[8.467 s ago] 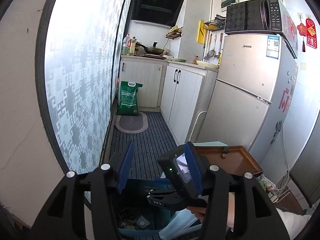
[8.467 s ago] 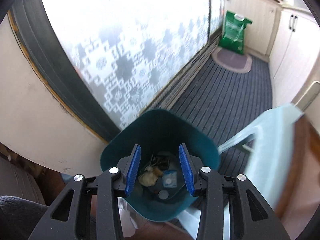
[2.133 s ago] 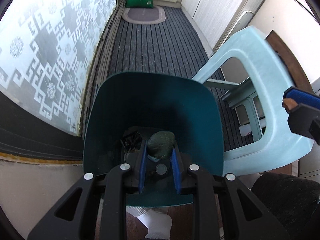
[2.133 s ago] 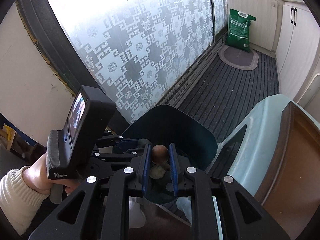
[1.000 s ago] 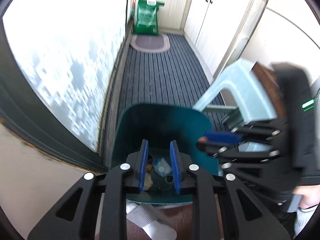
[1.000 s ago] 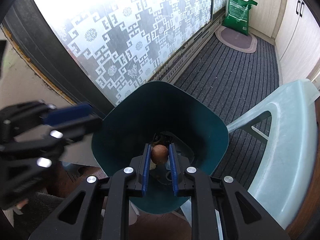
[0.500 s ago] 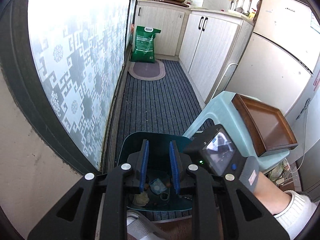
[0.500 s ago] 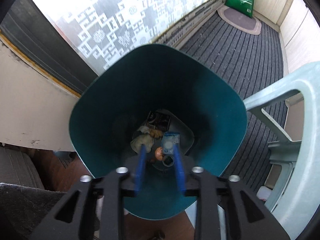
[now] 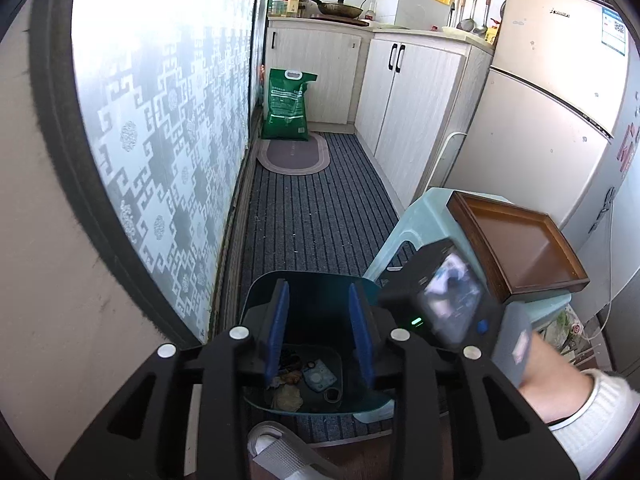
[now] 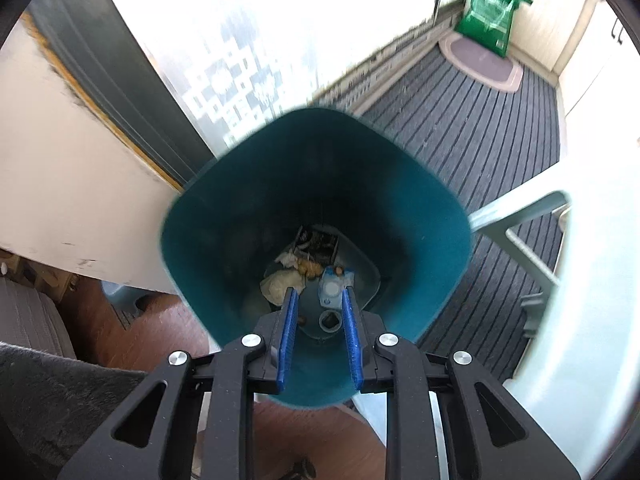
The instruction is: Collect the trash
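A teal bin (image 10: 240, 200) stands on the floor by the frosted sliding door. On its bottom lie crumpled paper (image 10: 282, 284), a blue-and-white packet (image 10: 332, 286), a dark wrapper (image 10: 316, 240) and other scraps. My right gripper (image 10: 320, 320) points steeply down into the bin's mouth; its jaws are closing with nothing between the blue pads. My left gripper (image 9: 318, 330) hangs higher above the bin (image 9: 312, 280), jaws opening and empty. In the left wrist view the right tool's body and the person's hand (image 9: 548, 392) sit at the right.
A pale blue plastic stool (image 9: 420, 216) stands right of the bin and bears a brown wooden tray (image 9: 528, 248). A striped mat runs past white cabinets to a green bag (image 9: 286, 104). A fridge (image 9: 552, 112) stands at right. A slippered foot (image 9: 276, 452) is below.
The right gripper opened and dropped a small brown round thing into the bin, then narrowed its jaws. The left gripper rose and tilted up away from the bin, its jaws widening.
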